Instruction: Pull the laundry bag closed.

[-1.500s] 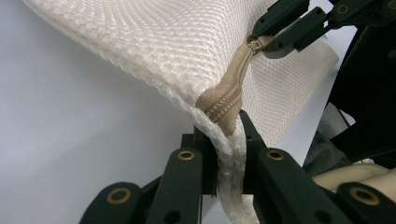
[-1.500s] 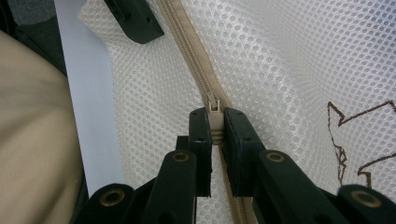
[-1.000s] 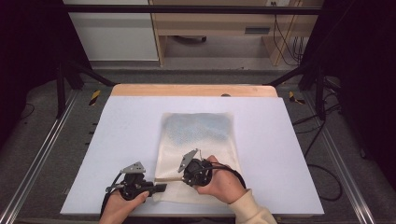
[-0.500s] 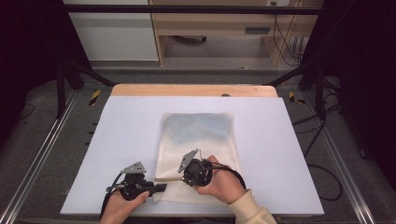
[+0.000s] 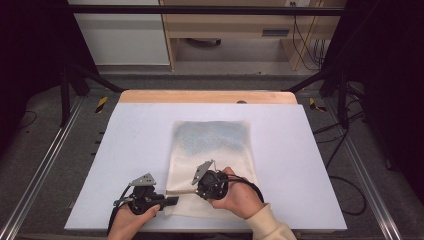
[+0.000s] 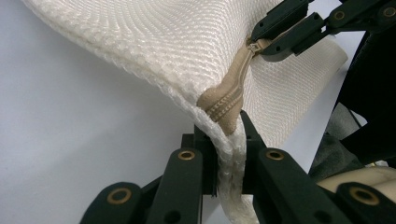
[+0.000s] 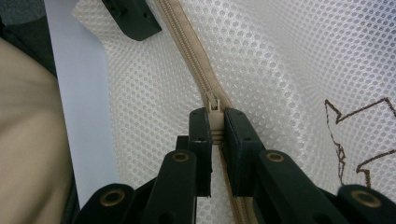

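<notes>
My right gripper (image 7: 214,125) is clamped on the zipper pull (image 7: 214,106), its jaws pressed flat against the tab with the slider just beyond the tips. My left gripper (image 6: 229,140) is closed on the corner hem of the mesh bag (image 5: 212,160), pinching the fabric where the beige zipper tape (image 6: 227,95) ends. The bag lies flat on the white table (image 5: 135,135), its near edge toward me, both grippers working at its near left corner.

Risks, in my judgement:
- The pull tab is small and smooth. An off-axis pull could slip it out of the right jaws.
- The left grip holds hem, not tape. If the anchor creeps, the mesh bunches ahead of the slider and jams it.
- The tape bulges and curves at the corner. A pull not aligned with the teeth could snag the slider there.

Clearance: in the high view the bag's near edge sits close to the table's front edge, so room toward me is tight. The table is open to the left, right and far side. The wooden strip (image 5: 207,96) along the far edge is well apart from the bag. The grippers stand near each other, so early slider travel needs care.
</notes>
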{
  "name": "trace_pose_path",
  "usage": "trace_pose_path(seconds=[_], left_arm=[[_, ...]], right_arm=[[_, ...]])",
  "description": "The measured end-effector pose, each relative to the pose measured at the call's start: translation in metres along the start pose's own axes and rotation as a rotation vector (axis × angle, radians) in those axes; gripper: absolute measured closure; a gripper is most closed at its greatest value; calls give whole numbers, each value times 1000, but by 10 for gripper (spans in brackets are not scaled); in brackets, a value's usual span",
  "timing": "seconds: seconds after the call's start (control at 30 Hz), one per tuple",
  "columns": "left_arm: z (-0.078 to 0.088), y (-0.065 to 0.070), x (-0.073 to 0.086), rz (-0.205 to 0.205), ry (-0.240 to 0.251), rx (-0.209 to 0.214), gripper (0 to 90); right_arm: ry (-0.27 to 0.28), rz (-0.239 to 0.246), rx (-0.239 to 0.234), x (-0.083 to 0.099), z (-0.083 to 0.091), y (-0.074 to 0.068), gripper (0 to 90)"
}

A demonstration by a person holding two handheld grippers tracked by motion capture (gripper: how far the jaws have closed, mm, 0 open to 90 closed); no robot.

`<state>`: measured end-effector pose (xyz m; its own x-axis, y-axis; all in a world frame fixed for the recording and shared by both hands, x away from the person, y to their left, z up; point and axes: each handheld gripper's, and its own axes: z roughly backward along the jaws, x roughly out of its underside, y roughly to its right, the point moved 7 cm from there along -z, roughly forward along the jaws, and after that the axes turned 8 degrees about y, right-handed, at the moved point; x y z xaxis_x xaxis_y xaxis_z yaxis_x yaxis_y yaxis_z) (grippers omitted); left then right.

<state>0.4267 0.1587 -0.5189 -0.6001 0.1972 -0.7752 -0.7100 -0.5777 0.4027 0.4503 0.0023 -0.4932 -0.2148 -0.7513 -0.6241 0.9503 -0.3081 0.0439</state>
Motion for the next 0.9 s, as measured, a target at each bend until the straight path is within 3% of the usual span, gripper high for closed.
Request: trace_pose_path(seconds=[0.9], left_arm=[[0,2,0,-10,-4,5,832]], right_arm=[[1,-24,12,12,8,3,821]])
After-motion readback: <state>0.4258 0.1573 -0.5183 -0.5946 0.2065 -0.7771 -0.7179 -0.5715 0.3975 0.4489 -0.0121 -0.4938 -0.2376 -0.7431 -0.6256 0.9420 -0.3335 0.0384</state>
